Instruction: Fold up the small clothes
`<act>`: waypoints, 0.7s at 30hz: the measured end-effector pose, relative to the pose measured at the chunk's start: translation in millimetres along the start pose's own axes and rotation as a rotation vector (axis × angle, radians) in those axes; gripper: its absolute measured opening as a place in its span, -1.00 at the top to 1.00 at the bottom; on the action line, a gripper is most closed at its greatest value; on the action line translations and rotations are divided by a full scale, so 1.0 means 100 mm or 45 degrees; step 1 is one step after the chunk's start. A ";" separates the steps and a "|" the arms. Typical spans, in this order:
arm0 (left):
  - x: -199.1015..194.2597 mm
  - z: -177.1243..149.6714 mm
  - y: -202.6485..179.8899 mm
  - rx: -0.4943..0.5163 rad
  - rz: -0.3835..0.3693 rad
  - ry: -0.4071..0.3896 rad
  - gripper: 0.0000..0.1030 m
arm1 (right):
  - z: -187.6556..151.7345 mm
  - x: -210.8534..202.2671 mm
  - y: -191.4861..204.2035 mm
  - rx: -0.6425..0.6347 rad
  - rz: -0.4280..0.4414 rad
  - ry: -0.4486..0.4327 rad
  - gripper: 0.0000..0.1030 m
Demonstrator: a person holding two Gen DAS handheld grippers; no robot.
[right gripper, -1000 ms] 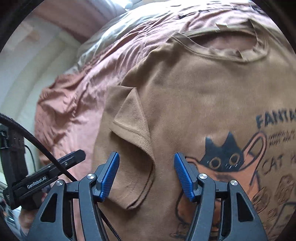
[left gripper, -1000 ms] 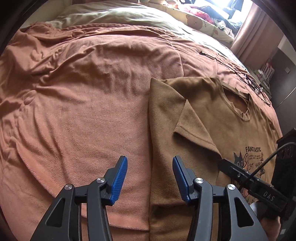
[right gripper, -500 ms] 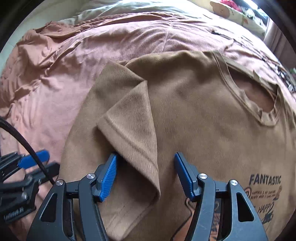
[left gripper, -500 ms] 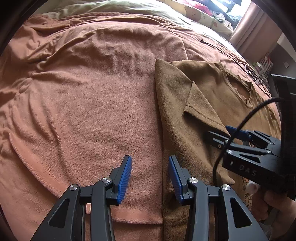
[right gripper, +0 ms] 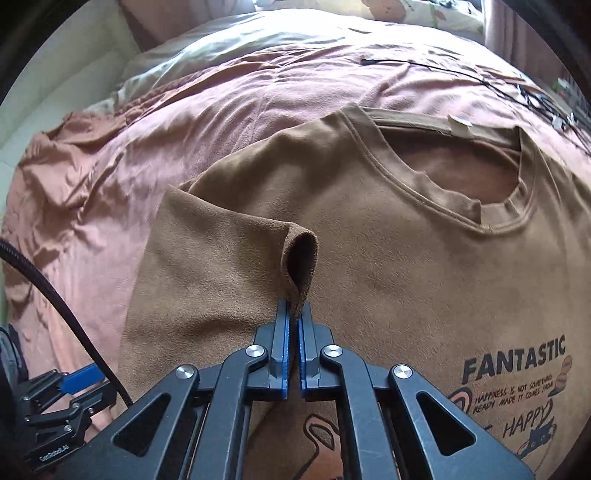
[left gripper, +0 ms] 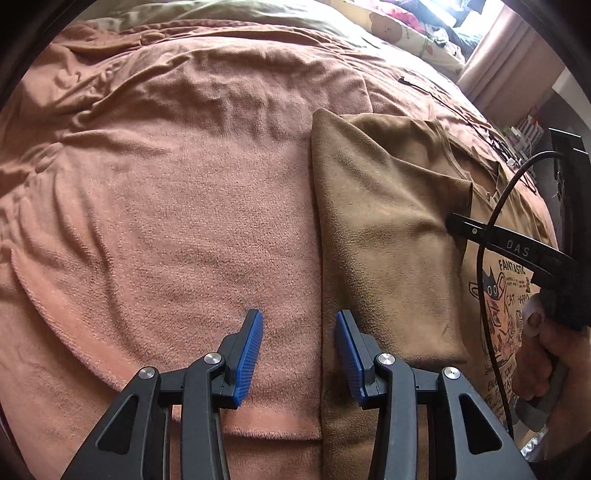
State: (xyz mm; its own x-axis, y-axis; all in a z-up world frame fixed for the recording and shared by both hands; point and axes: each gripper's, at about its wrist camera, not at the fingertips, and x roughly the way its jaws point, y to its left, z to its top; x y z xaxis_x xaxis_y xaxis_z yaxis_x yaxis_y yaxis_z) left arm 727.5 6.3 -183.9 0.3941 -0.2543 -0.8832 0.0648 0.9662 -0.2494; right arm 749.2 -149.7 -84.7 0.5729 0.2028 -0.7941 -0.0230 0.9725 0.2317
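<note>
Now the shirt (right gripper: 424, 277), a brown tee with a cat print and the word FANTASTIC, lies front up on the blanket (left gripper: 166, 221), a salmon terry one spread over the bed. Its left side is folded in over the chest, so that a straight folded edge runs down beside the bare blanket in the left wrist view.

On the right gripper (right gripper: 293, 314) the 2 blue fingers (right gripper: 282, 332) have just closed; they are pressed together on the hem of the sleeve (right gripper: 299, 258), and the cloth shows between them. The sleeve rises from the shirt into the pinch, its cuff curled into a small open loop just above the fingertips. From the left wrist camera this gripper comes in from the right, its black tip at the sleeve's edge, with a black cable (left gripper: 480, 258) looping past it and a hand (left gripper: 539, 354) around its grip.

On the left gripper (left gripper: 299, 332) the fingers (left gripper: 251, 347) are spread apart and pinch nothing. They point down at the shirt's folded edge: one finger is over the blanket, the other over the brown cloth, and the edge runs between them. Whether the tips touch the fabric I cannot tell.

Beyond the blanket lie a pale green sheet (right gripper: 221, 48) and a pillow (left gripper: 406, 29) with a bear print.
</note>
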 end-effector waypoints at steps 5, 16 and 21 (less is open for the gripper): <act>-0.06 0.00 0.01 -0.024 -0.026 -0.010 0.15 | -0.05 0.02 -0.09 0.019 0.003 0.024 1.00; -0.06 0.00 -0.15 0.053 0.018 -0.018 0.15 | -0.10 -0.16 -0.21 0.058 -0.008 0.016 1.00; 0.03 -0.05 -0.09 0.029 0.024 0.005 0.15 | -0.14 -0.19 -0.21 0.020 -0.009 0.068 0.98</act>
State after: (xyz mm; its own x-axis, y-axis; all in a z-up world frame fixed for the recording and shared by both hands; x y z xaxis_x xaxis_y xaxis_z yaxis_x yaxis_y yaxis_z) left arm 723.6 -3.4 -186.1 0.3916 -0.2358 -0.8894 0.0784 0.9716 -0.2231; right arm 727.1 -172.4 -82.8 0.5286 0.2019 -0.8245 -0.0057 0.9721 0.2345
